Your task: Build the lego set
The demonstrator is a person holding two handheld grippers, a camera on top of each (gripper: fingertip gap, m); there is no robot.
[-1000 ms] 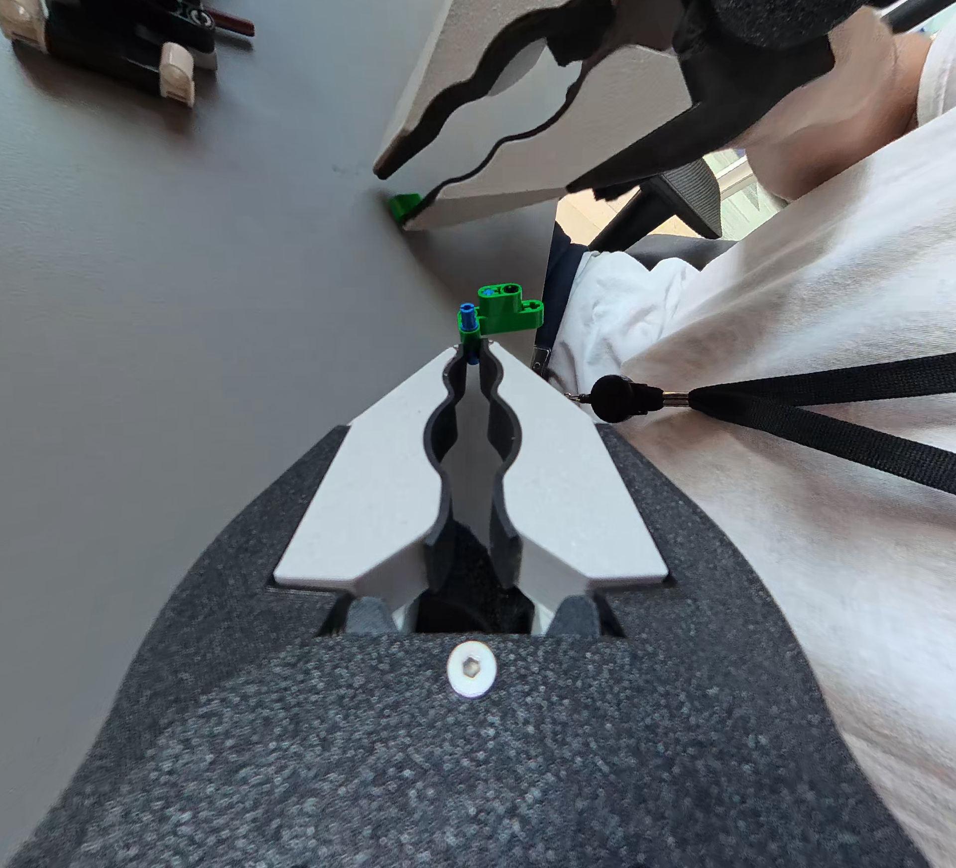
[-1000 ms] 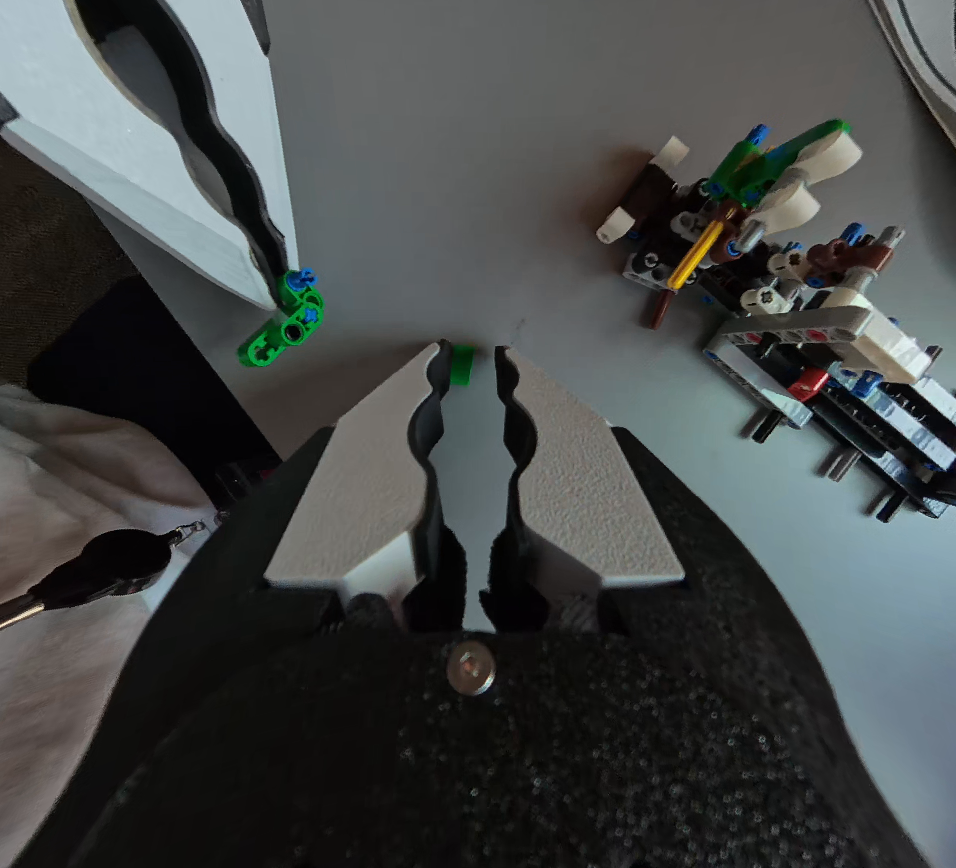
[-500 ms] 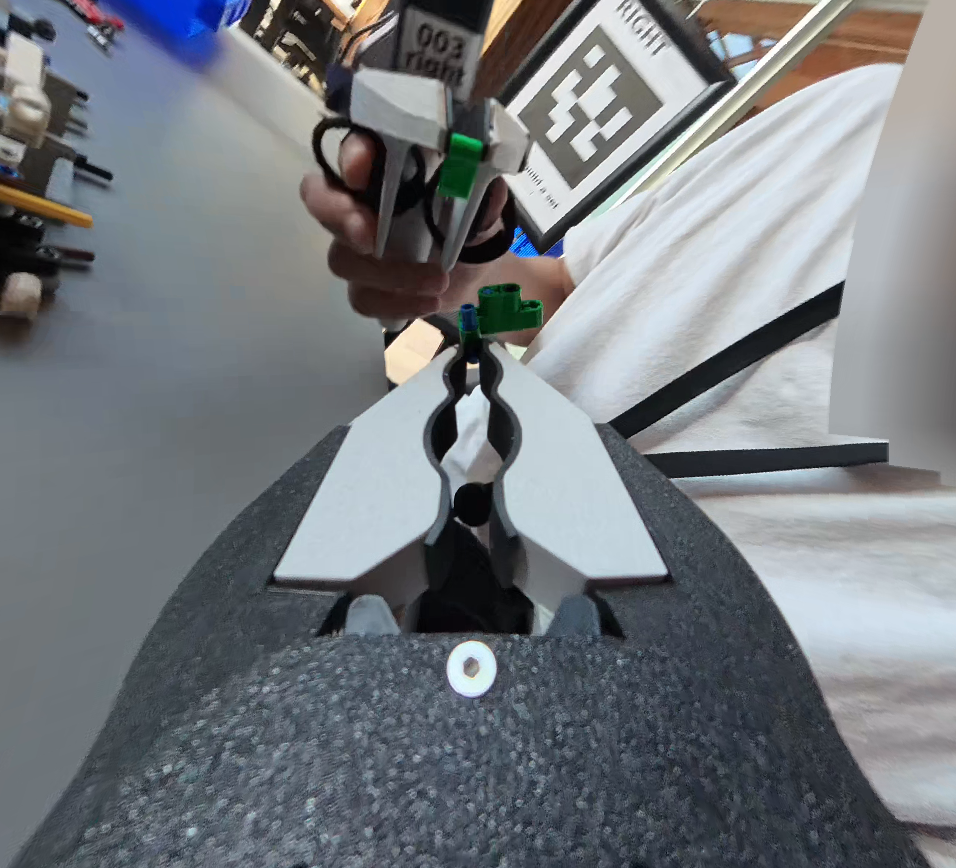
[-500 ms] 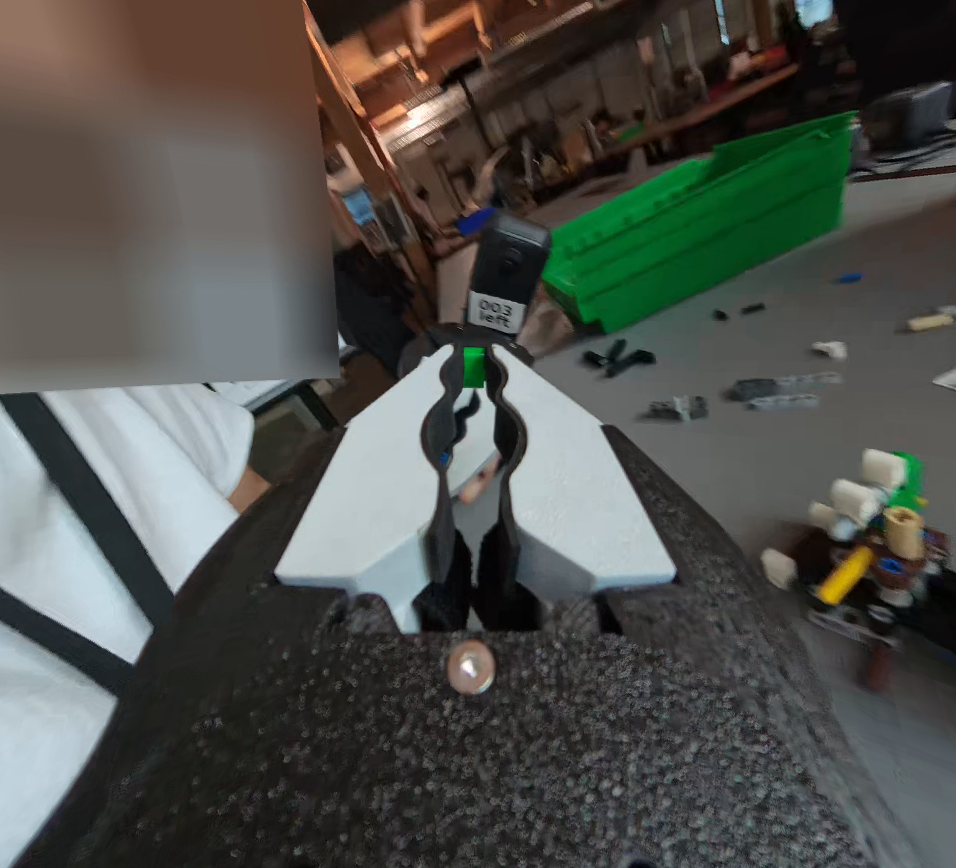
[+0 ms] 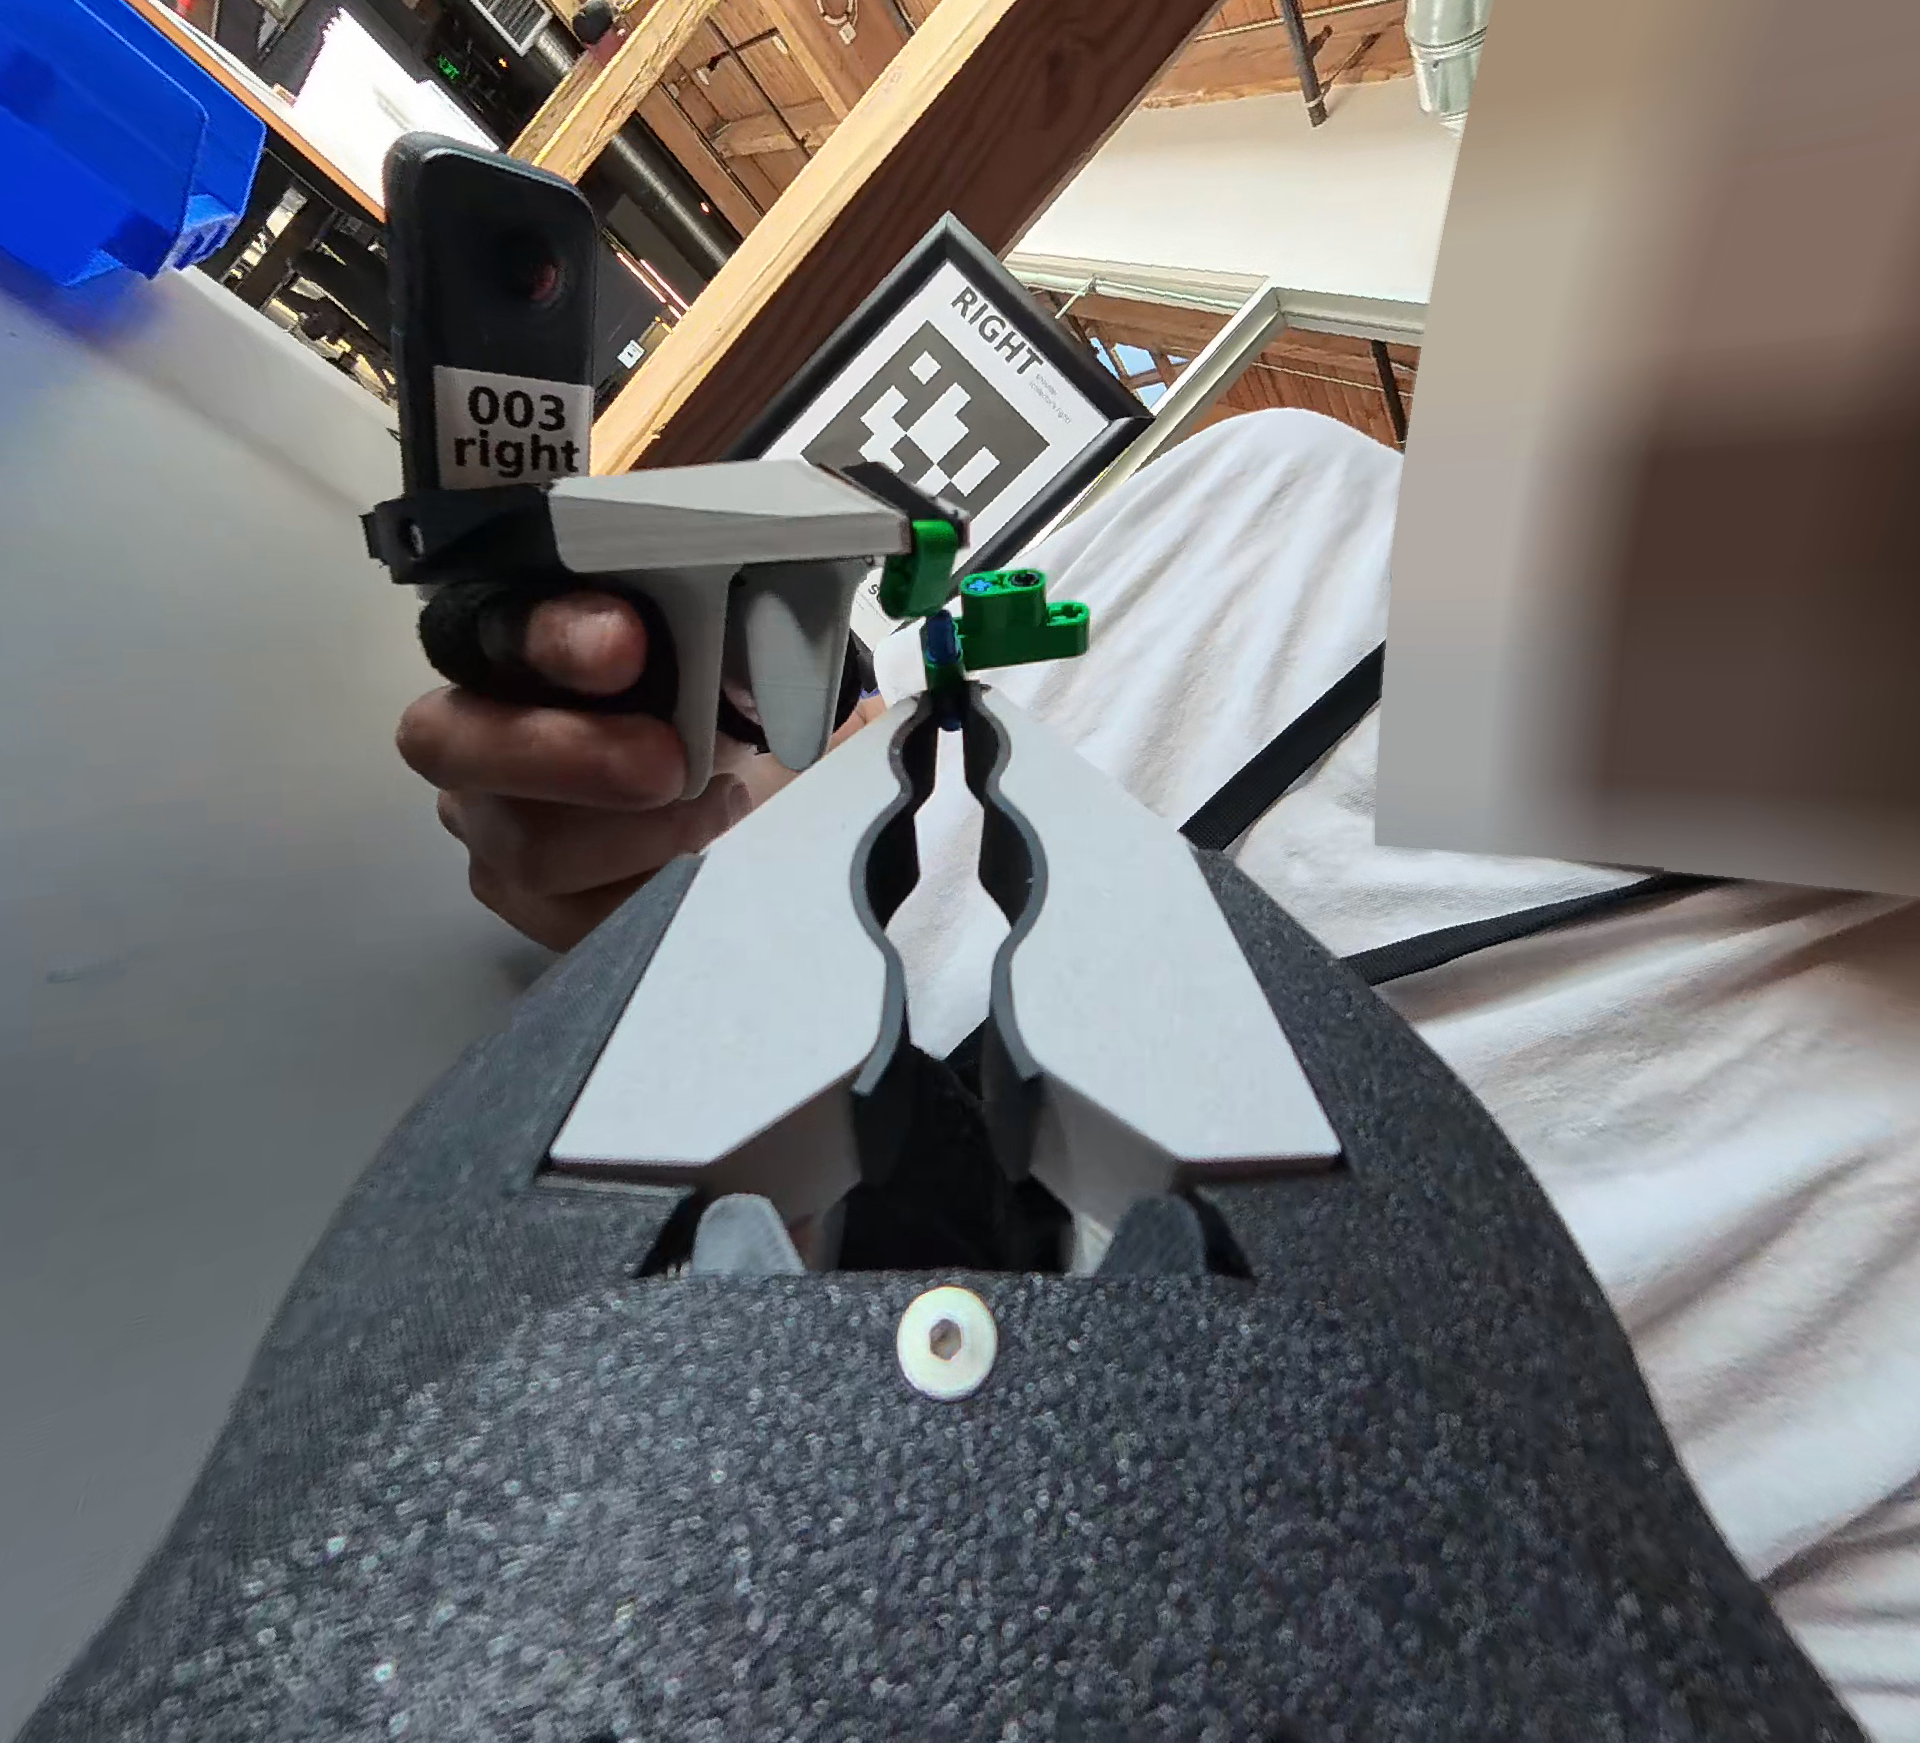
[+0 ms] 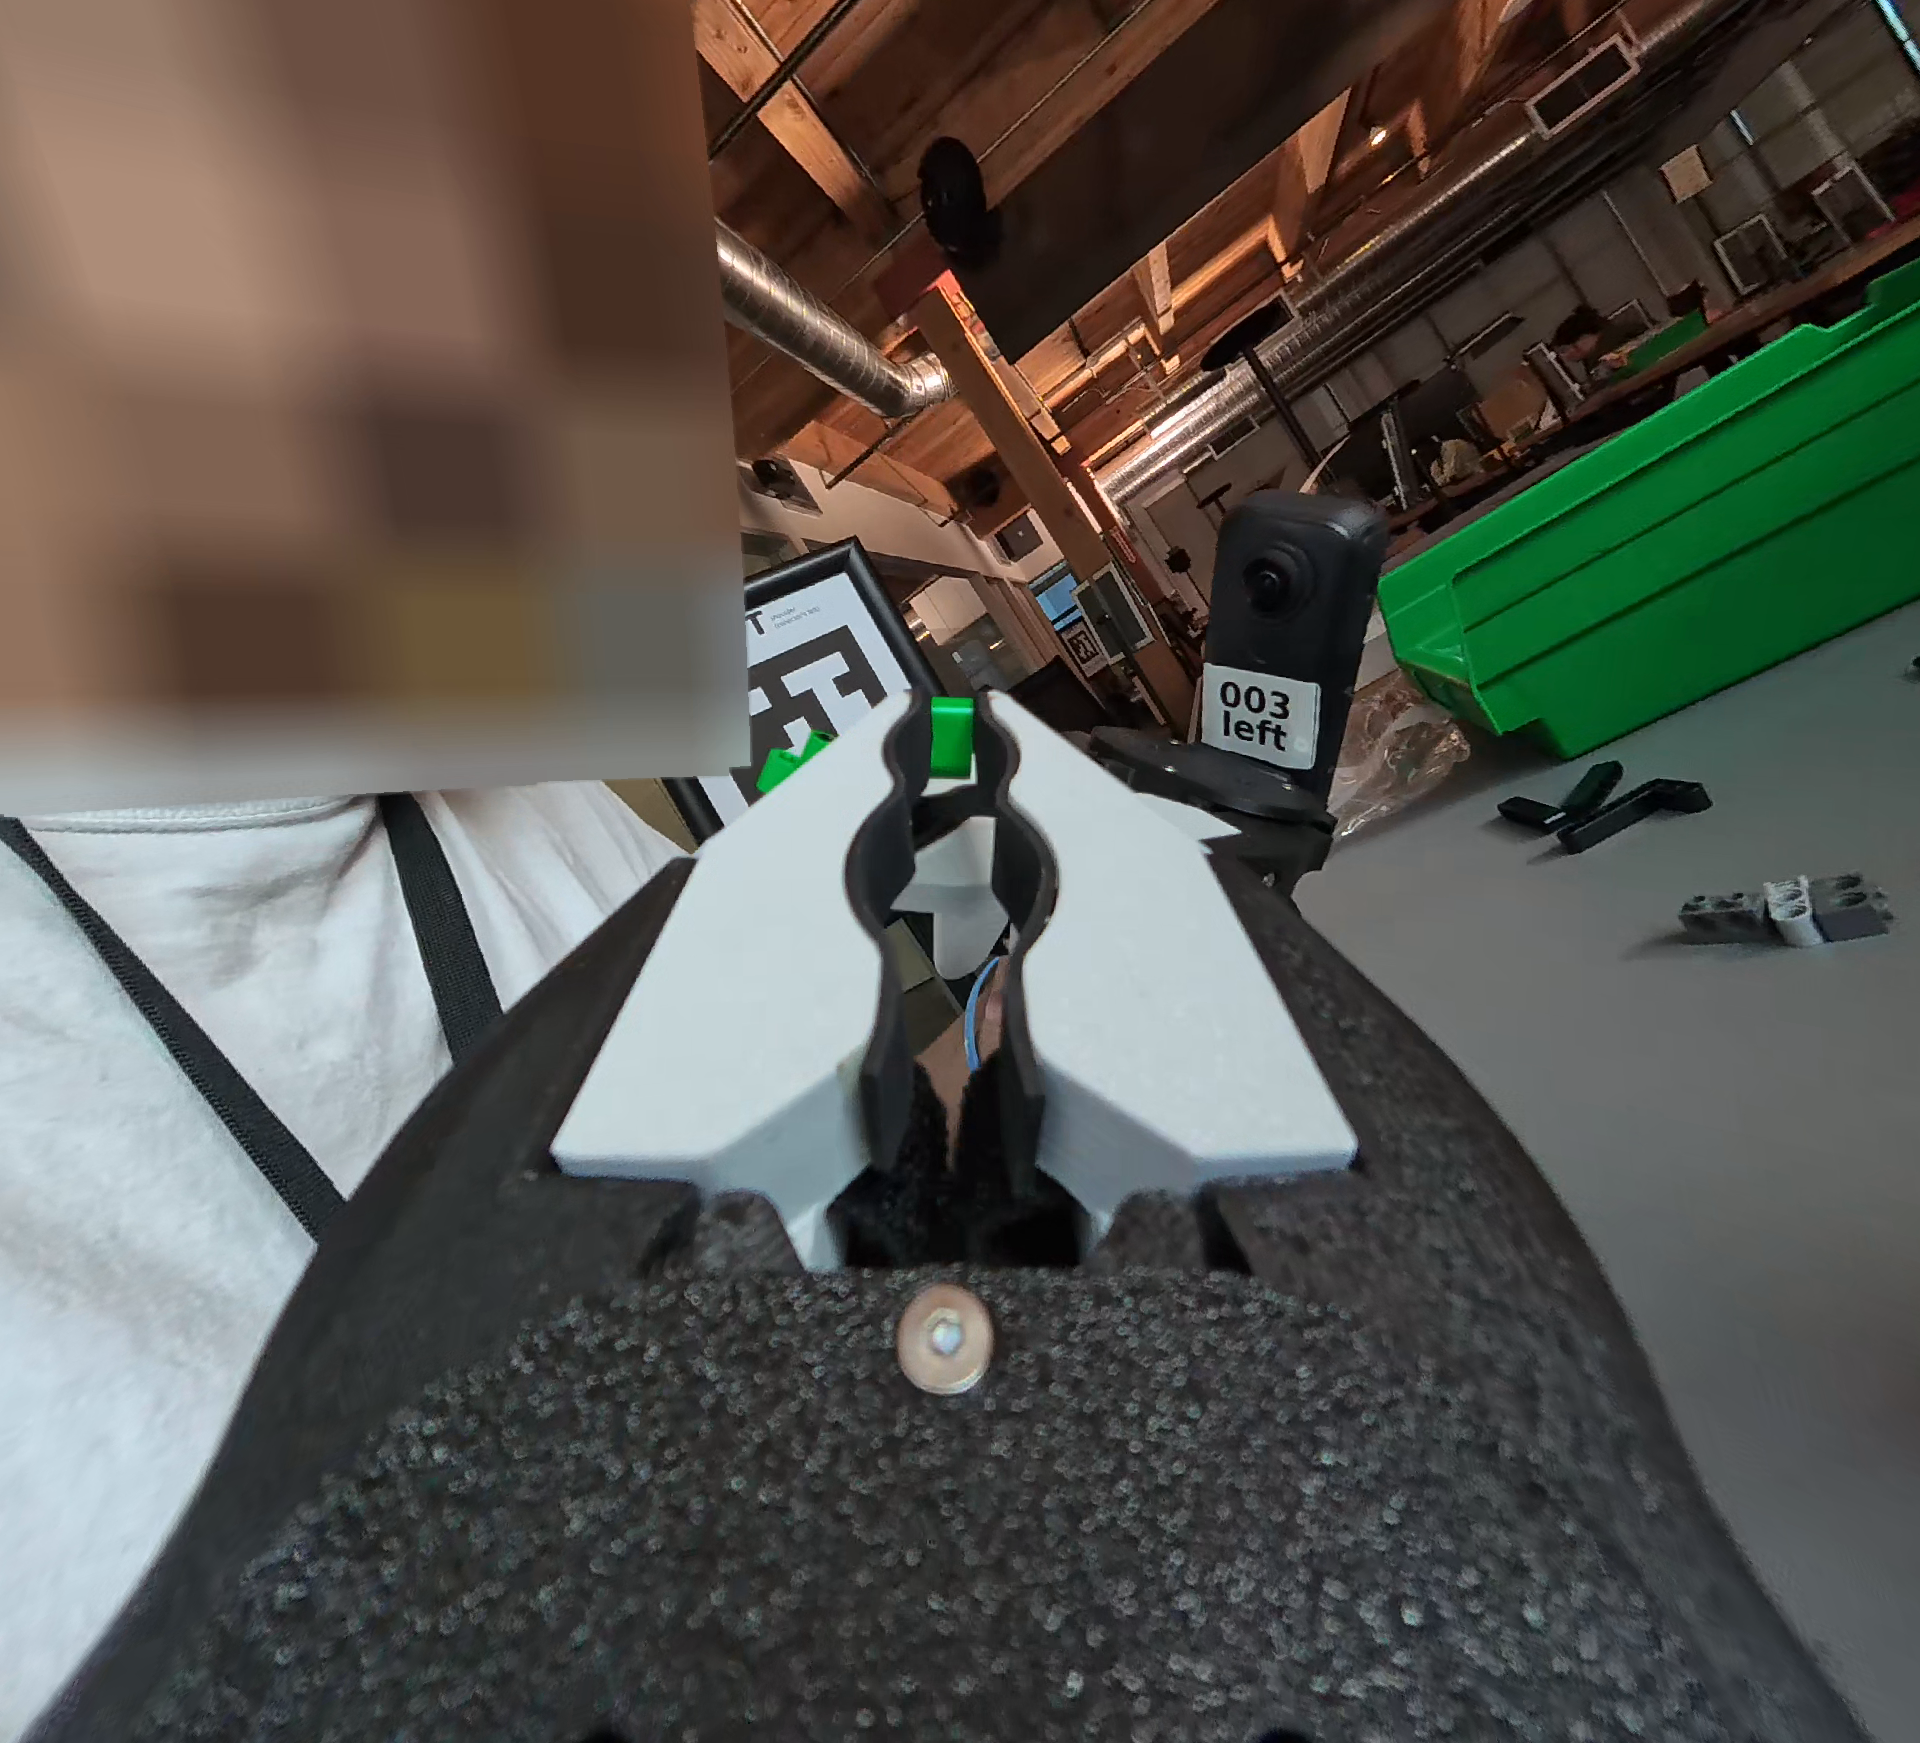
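green L-piece (image 5: 1023, 621) with blue pin (image 5: 940, 650) | green small piece (image 6: 950, 736) | green bin (image 6: 1662, 613) | grey surface (image 6: 1662, 1070) | black-and-white patterned framed marker (image 5: 935, 415)

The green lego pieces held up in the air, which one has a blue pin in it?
The L-shaped green piece in the left hand-held gripper; its blue pin points down. The small green piece in the right hand-held gripper shows none.

Right gripper (image 6: 951, 743) pinches a small green piece (image 6: 950, 737) at its tips.
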